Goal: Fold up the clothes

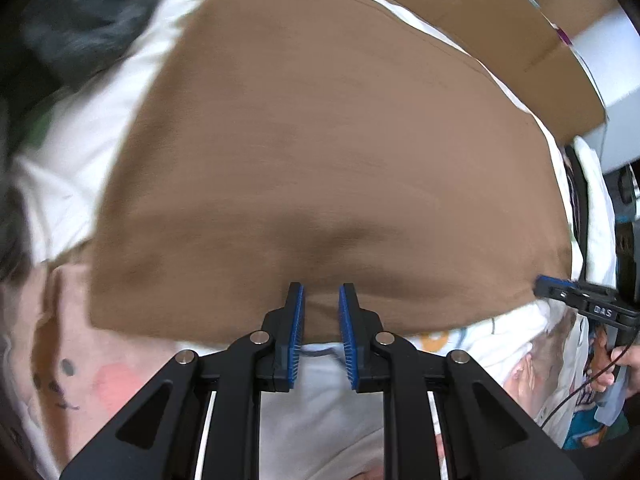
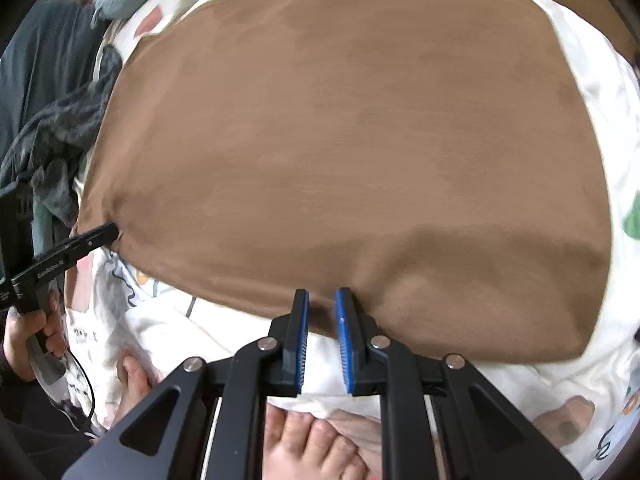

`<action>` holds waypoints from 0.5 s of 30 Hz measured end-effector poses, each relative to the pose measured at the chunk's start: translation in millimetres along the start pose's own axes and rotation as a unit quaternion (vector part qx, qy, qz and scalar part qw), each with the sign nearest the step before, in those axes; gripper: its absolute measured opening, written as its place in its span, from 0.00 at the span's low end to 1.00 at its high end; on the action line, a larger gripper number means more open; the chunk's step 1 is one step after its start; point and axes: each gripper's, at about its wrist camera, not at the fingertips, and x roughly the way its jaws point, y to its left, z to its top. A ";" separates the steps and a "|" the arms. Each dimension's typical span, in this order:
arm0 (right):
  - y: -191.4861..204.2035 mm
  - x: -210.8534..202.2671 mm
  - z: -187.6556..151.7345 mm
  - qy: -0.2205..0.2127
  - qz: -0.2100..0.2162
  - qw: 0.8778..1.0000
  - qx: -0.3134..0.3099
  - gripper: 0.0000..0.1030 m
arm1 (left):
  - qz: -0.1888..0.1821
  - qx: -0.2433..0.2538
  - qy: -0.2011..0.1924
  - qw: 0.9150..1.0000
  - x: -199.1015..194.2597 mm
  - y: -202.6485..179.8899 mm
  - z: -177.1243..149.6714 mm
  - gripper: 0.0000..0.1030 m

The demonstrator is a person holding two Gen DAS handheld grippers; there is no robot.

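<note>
A brown garment (image 1: 320, 160) lies spread flat on a white patterned bedsheet (image 1: 328, 408); it also fills the right wrist view (image 2: 340, 152). My left gripper (image 1: 321, 292) is at its near hem, jaws parted by a narrow gap with the hem between them. My right gripper (image 2: 322, 296) is at the near hem further right, jaws likewise slightly apart over the cloth edge. Each gripper shows in the other's view, the right gripper (image 1: 540, 282) at the garment's right corner and the left gripper (image 2: 114, 232) at its left corner.
A dark grey garment pile (image 1: 88, 20) lies at the far left, also seen in the right wrist view (image 2: 52, 136). A cardboard box (image 1: 520, 40) stands behind the bed at the right. Bare toes (image 2: 316, 440) rest on the sheet below my right gripper.
</note>
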 end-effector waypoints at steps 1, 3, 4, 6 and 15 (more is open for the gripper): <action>-6.3 -3.3 -2.7 -0.004 0.006 1.000 0.010 0.12 | 0.003 -0.007 -0.003 1.000 1.9 -3.3 2.5 0.17; -18.1 -8.5 -6.4 -0.011 0.018 0.999 0.029 0.13 | 0.008 -0.027 -0.009 1.000 -5.9 10.7 1.2 0.17; -22.2 -7.8 -4.2 -0.015 0.022 0.999 0.037 0.13 | 0.009 -0.041 -0.012 0.999 -9.7 18.0 -0.4 0.17; -29.9 -11.2 -5.7 -0.025 0.032 0.998 0.058 0.15 | 0.012 -0.069 -0.017 0.997 -17.2 32.6 -3.4 0.18; -60.2 -32.5 -17.7 -0.060 0.075 0.987 0.128 0.37 | 0.004 -0.130 -0.041 0.991 -42.7 72.4 -24.2 0.63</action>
